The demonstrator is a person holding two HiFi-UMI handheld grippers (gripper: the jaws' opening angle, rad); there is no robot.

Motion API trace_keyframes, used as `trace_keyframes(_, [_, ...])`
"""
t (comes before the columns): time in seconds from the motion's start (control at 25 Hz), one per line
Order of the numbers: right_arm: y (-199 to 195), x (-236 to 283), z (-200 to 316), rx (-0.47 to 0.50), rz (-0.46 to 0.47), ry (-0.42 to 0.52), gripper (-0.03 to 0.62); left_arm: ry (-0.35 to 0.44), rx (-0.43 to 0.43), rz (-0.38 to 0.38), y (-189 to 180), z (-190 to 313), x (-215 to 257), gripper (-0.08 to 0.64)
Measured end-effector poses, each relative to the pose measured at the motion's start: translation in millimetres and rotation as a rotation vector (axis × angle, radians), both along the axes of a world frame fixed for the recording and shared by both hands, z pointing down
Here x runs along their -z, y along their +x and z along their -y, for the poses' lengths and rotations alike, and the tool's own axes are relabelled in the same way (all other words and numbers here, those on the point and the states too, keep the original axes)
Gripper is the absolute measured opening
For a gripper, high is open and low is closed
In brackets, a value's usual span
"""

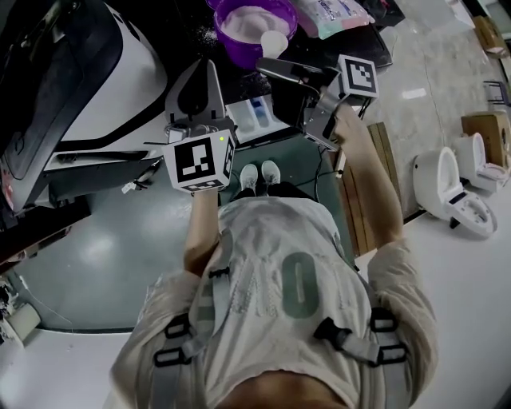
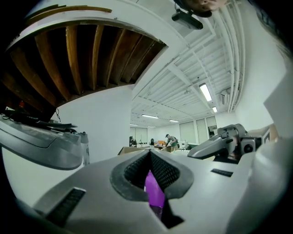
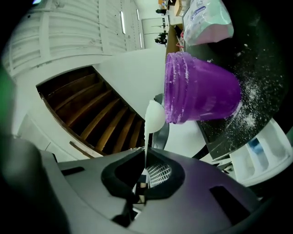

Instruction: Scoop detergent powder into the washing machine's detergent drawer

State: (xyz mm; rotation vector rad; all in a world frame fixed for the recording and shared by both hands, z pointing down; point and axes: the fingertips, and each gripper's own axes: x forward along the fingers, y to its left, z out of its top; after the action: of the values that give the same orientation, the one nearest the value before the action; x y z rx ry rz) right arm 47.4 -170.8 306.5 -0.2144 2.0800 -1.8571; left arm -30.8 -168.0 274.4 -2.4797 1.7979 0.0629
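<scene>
Head view: a person stands at the washing machine with a claw in each hand. The drawer is pulled open just below the black top. On that top stands a purple tub of white powder, with a bag behind it. The right claw reaches to the tub's near rim and holds a white scoop there. The left claw points up beside the tub's left side.

Left gripper view: the left claw is closed narrow on a thin purple piece. What that piece belongs to cannot be told. Beyond it are only the ceiling and the other gripper.

Right gripper view: the right claw is clamped on the scoop's thin handle. The scoop's bowl sits at the tub's mouth, touching or just beside the rim. Spilled powder dusts the black top around the tub. The drawer lies below the top at lower right, well apart from the scoop, its white and blue compartments open.

The task looks to be at the scooping stage. The scoop is at the tub, not yet over the drawer. Whether the scoop is loaded, or any powder already lies in the drawer, cannot be made out. The carry to the drawer and the tip into a compartment appear to remain.
</scene>
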Motion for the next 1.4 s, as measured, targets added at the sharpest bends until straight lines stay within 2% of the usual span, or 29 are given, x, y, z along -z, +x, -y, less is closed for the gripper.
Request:
trace_keyframes(0.48, [-3, -22, -46, -0.031, -0.014, -0.007, 0.006, -0.028, -0.025, 0.012, 3, -21, -16, 0.020])
trace_keyframes(0.76, [-8, -47, -60, -0.030, -0.085, 0.000, 0.006, -0.048, -0.041, 0.021, -5, -21, -30, 0.020])
trace_keyframes(1.04, [-25, -95, -82, 0.035, -0.232, -0.032, 0.006, -0.081, -0.034, 0.019, -17, -19, -51, 0.020])
trace_keyframes(1.4, [-34, -149, -95, 0.095, -0.510, -0.048, 0.006, -0.120, -0.024, 0.012, -29, -16, -75, 0.020])
